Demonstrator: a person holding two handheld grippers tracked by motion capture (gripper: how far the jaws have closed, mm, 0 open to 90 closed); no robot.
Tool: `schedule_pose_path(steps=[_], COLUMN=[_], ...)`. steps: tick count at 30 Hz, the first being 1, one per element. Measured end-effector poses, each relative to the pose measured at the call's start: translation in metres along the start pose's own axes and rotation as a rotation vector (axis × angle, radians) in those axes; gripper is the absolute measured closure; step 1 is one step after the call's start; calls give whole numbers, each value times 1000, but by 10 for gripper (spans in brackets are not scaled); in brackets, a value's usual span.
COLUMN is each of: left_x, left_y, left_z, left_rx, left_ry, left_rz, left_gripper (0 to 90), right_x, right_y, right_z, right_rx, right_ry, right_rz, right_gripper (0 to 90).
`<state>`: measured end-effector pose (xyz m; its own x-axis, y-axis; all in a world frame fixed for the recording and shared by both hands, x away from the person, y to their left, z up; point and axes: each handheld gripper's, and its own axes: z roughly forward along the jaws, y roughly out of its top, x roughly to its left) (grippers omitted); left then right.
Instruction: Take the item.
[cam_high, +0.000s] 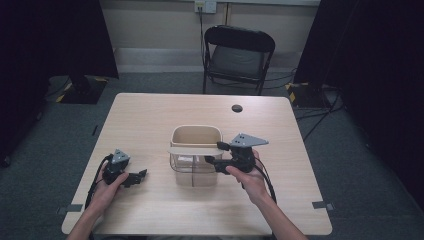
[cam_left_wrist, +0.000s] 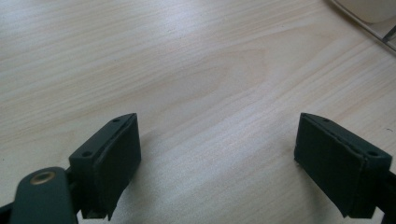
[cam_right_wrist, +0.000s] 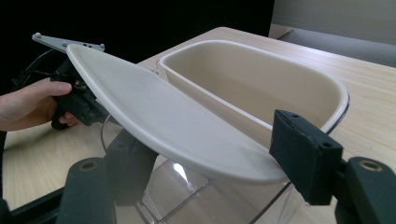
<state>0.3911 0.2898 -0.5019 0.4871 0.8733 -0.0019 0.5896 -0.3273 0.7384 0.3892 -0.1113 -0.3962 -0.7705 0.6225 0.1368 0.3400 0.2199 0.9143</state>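
right hand-held gripper (cam_right_wrist: 212, 177) pinches the lid (cam_right_wrist: 163, 116) by its edge; left hand-held gripper (cam_left_wrist: 219, 163) spread, idle; lid may slip off the bin (cam_right_wrist: 261, 79).

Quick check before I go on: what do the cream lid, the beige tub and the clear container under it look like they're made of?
The cream lid looks like smooth, semi-gloss moulded plastic, with soft highlights across its curve. The beige tub seems the same kind of opaque plastic, with a rounded rim. The clear container looks like transparent rigid plastic, possibly acrylic: the table shows through it. The right hand-held gripper holds the lid.
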Motion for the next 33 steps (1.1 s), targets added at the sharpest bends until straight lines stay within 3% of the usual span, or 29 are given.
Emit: schedule_pose_path(steps=[19,33], left_x=[0,0], left_y=[0,-1], left_z=[0,-1], left_rx=[0,-1], left_ry=[0,-2], left_rz=[0,-2], left_gripper=[141,142], right_x=[-2,-3], right_y=[8,9], right_z=[2,3], right_rx=[-1,-16], right_ry=[20,17], right_rz=[-7,12], right_gripper=[402,399])
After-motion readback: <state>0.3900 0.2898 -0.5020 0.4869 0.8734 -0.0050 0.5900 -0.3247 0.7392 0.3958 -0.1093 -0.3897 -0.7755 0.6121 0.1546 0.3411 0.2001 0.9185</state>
